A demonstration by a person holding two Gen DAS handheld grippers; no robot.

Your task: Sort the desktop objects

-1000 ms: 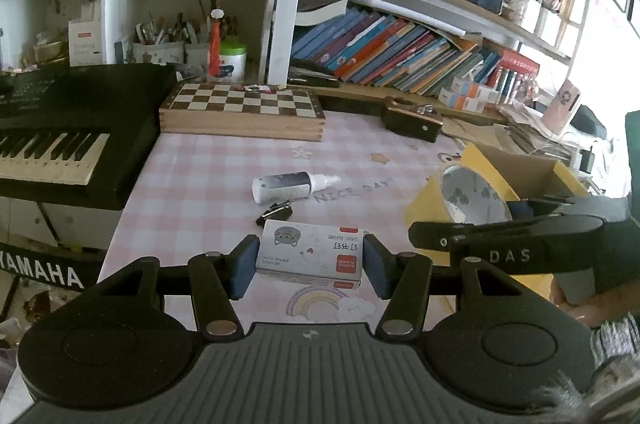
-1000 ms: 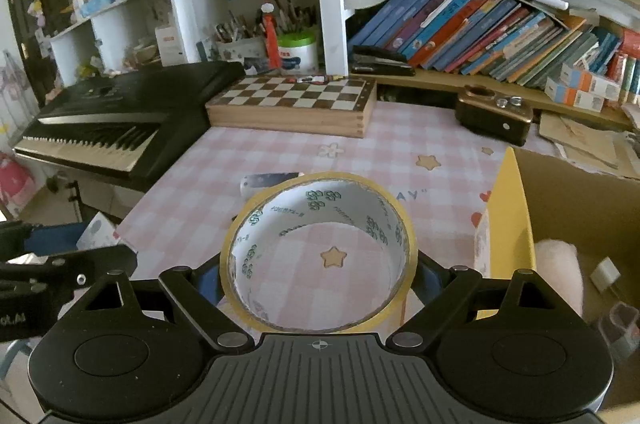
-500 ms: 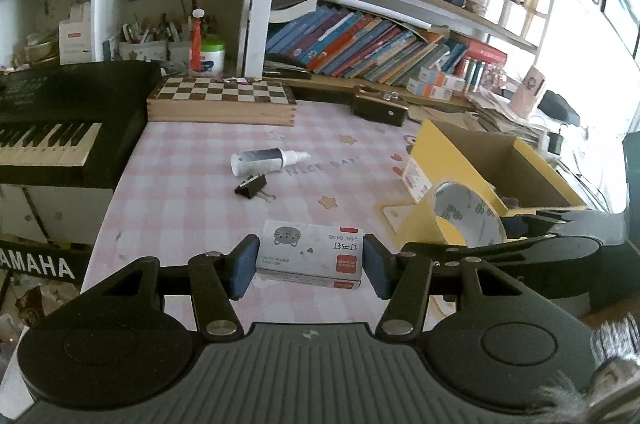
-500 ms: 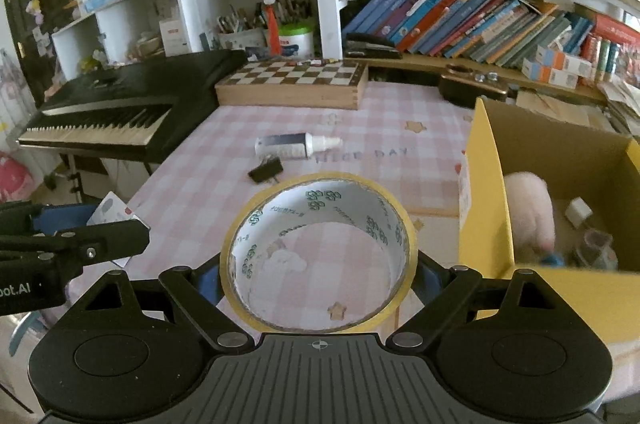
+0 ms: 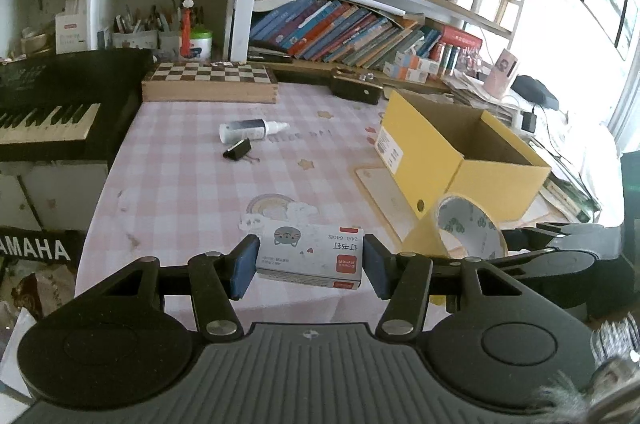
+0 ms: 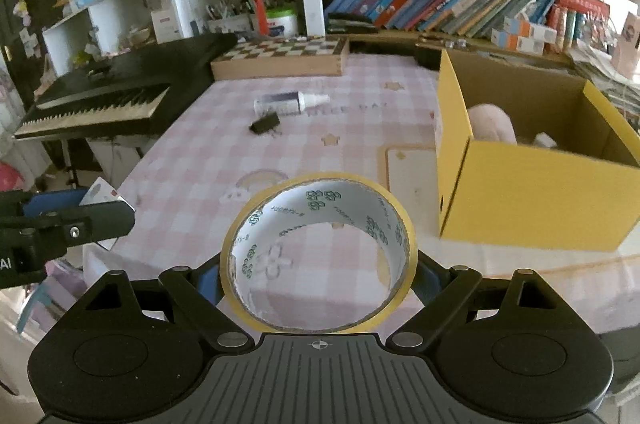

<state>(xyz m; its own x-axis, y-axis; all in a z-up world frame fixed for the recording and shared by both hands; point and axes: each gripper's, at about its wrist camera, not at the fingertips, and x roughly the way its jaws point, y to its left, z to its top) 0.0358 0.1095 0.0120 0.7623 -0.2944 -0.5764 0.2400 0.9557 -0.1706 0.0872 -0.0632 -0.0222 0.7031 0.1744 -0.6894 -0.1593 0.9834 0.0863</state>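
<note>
A small staple box (image 5: 310, 255) is clamped between the pads of the left tool (image 5: 308, 266), and a roll of yellow tape (image 6: 318, 254) is gripped across its width by the right tool (image 6: 318, 276) — both held above the near edge of the desk (image 5: 192, 184). The open yellow carton (image 6: 532, 184) lies to the right. Each item is best carried level over the rim and lowered inside before the grip is loosened — one at a time.

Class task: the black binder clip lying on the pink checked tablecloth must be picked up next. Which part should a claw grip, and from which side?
Grip the black binder clip across its folded black body, coming down from above. It lies flat on the pink checked tablecloth with thin wire handles trailing; those would probably slip. The white bottle lies just behind, apart.
</note>
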